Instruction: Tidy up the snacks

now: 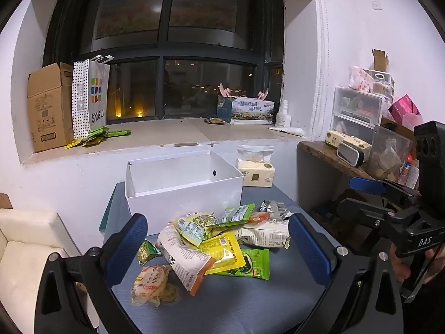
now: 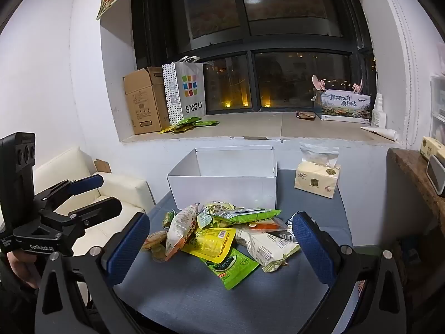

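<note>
- Plainly, we hold both grippers above the grey-blue table [image 1: 250, 306], each tipped down toward the heap of snack packets [image 1: 217, 242].
- Our left gripper [image 1: 219, 247] stands wide, its blue pads either side of the heap with nothing between them touched; our right gripper [image 2: 222, 247] is just as wide and grips nothing.
- From the heap, the white box [image 1: 183, 183] sits at 12 o'clock, open-topped and just beside the nearest packets; the tissue pack [image 2: 317, 178] lies at 1 o'clock.
- Only the left wrist view shows the clear drawer unit [image 1: 357, 111] and cluttered wooden shelf [image 1: 328, 153] at 3 o'clock, plus the right gripper from the side.
- Only the right wrist view shows the cream sofa [image 2: 111, 189] broadly at 9 o'clock, with the left gripper and a hand [image 2: 19, 267] beneath it.
- Both views share the windowsill: cardboard box [image 2: 144, 100], SANFU bag [image 2: 189, 91], green sachets [image 2: 189, 123].
</note>
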{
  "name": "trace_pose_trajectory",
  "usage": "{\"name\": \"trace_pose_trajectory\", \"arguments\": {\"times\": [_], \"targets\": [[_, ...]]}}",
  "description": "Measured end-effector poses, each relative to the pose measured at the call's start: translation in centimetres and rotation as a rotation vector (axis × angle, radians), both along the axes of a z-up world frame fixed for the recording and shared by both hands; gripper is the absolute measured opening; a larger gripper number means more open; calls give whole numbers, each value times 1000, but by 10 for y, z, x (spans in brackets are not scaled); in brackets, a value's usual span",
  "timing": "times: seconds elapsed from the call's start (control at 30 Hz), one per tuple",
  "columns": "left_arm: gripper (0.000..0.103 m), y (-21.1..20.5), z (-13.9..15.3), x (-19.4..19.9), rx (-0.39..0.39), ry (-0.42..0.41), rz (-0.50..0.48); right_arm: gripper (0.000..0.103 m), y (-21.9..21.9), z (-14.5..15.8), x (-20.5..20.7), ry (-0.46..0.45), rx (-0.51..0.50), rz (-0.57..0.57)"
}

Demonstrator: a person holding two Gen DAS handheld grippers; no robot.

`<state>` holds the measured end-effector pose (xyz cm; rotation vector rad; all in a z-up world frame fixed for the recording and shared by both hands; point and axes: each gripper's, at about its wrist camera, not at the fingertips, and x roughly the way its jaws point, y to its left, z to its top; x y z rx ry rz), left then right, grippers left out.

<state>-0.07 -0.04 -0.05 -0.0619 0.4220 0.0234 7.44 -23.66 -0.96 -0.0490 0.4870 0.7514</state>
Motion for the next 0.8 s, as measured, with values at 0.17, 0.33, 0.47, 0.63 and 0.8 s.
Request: {"name": "trace_pose_trajectory", "arguments": {"times": [0.17, 0.33, 0.47, 0.63, 0.8], "targets": [[103, 3, -1, 2, -20, 16, -1, 103, -1, -2, 2, 3, 2, 1], [103, 4, -3, 3, -12, 17, -2, 103, -1, -1, 1, 5, 2, -1], [103, 5, 1, -2, -17, 13, -1, 103, -2, 0, -1, 10, 5, 2], [103, 1, 0, -1, -25, 16, -8, 103, 0, -1, 1, 11, 5, 2], [103, 2, 2, 1, -21, 20, -7, 103, 1, -1, 1, 10, 6, 0]]}}
